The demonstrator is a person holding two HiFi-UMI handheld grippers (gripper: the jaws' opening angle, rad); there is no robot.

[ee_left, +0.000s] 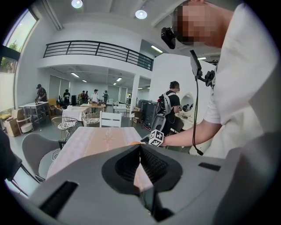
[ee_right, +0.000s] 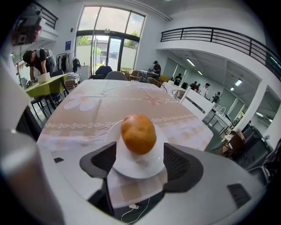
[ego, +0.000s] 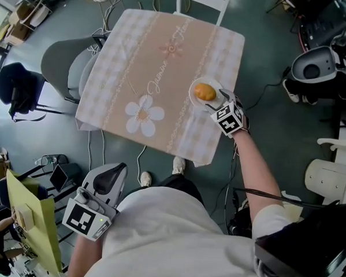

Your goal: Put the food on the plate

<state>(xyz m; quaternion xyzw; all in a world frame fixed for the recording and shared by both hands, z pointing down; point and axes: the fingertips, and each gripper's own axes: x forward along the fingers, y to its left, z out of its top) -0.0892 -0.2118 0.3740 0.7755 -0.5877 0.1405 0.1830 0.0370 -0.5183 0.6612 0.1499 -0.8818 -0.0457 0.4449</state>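
An orange-brown bun-like food (ego: 205, 92) (ee_right: 138, 133) sits on a small white plate (ego: 194, 97) (ee_right: 131, 166) near the table's right front corner. My right gripper (ego: 220, 100) (ee_right: 138, 161) stands open just short of the plate, its jaws apart on either side of the plate's near rim, touching nothing. My left gripper (ego: 99, 190) (ee_left: 140, 165) is held low beside the person's body, away from the table, with its jaws pressed together and nothing between them.
The table (ego: 136, 63) wears a pink checked cloth with a white flower print (ego: 143, 112). A grey chair (ego: 64, 63) stands at its left, a white chair (ego: 200, 0) at the far end. A yellow-green table (ego: 33, 220) is at the lower left. Cables lie on the floor below the table's front edge.
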